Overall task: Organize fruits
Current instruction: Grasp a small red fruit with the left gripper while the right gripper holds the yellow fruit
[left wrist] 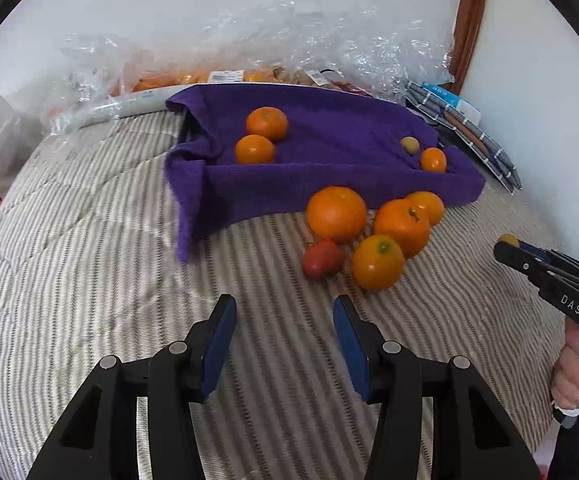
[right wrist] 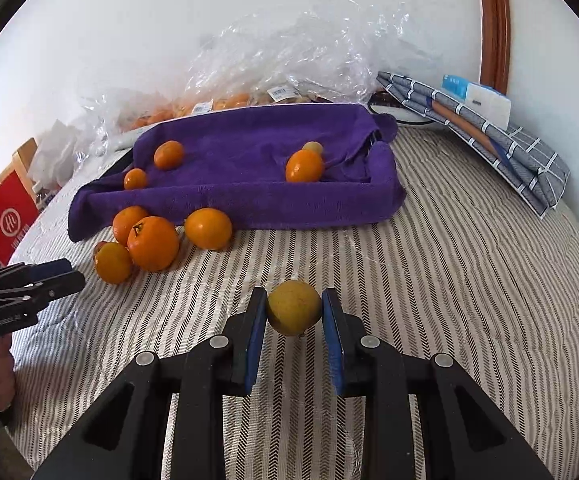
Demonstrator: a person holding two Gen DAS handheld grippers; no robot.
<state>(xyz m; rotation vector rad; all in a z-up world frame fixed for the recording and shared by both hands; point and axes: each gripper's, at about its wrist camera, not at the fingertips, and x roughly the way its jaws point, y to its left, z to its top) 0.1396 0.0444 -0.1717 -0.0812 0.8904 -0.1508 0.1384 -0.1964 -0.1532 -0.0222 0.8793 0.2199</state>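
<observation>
A purple towel-lined tray (left wrist: 329, 184) (right wrist: 249, 204) lies on the striped bed. On it are two oranges (left wrist: 266, 123) at the left, and a small orange (left wrist: 433, 159) with a small tan fruit (left wrist: 409, 145) at the right. A cluster of oranges (left wrist: 336, 213) (right wrist: 152, 242) and a red fruit (left wrist: 323, 257) sits on the bed in front of the tray. My left gripper (left wrist: 285, 312) is open and empty, just short of the cluster. My right gripper (right wrist: 294, 304) is shut on a yellow-green round fruit (right wrist: 294, 307), above the bed; it also shows in the left wrist view (left wrist: 509, 246).
Clear plastic bags of fruit (right wrist: 289, 60) lie behind the tray against the white wall. Folded grey checked cloths (right wrist: 489, 132) lie at the back right. A red box (right wrist: 9, 216) stands off the bed's left edge. A wooden frame (right wrist: 493, 20) is on the wall.
</observation>
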